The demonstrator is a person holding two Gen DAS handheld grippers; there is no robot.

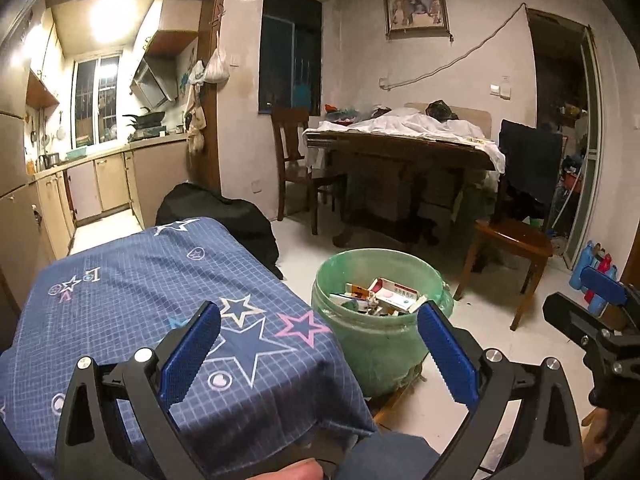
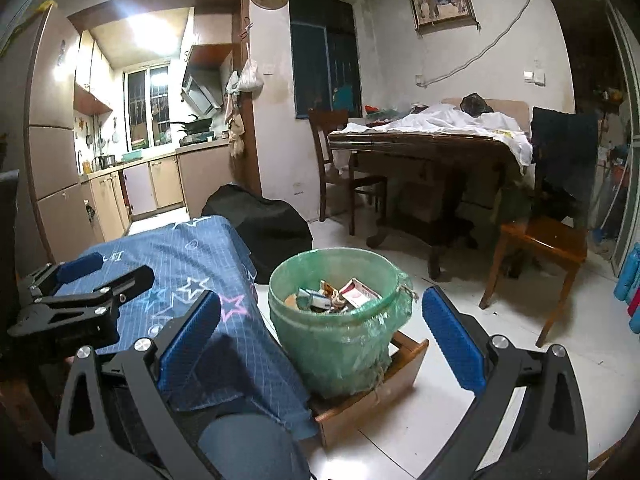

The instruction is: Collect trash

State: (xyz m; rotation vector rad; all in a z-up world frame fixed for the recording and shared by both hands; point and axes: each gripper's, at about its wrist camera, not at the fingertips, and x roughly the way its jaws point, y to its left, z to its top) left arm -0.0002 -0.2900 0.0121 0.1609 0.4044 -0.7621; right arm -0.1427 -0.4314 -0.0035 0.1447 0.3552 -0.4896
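Blue ribbed pads (image 1: 188, 354) on the left gripper (image 1: 320, 344) stand spread as wide as they go, with nothing between them. The right gripper (image 2: 320, 342) is the same: fingers (image 2: 454, 342) splayed apart and empty.

Straight ahead of the right fingers, framed in the gap between them, sits the round bucket lined with a translucent green plastic bag (image 2: 340, 320). It rests on the edge of a shallow wooden tray (image 2: 384, 392) on the pale tiled floor (image 2: 460, 300). From the left gripper the bucket (image 1: 380, 344) lies nearer its right finger, partly behind it. Inside lie the small cardboard cartons and packets, red, white and blue, (image 2: 344, 294), heaped loosely below the rim.

Under and ahead of the left fingers spreads the blue checked cloth printed with stars (image 1: 160, 280), draped over a low table. I see no loose scraps on it. The bucket standing just beside this table looks deliberate: litter can go from cloth to bag with a short move.

With both grippers empty and the cartons already in the bag, I judge a drop is finished and the hands are free for the next piece.

Farther off, beyond the fingertips, stand a dark wooden dining table covered in white sheets (image 1: 400, 140) and a black bag (image 1: 224, 216) on the floor.
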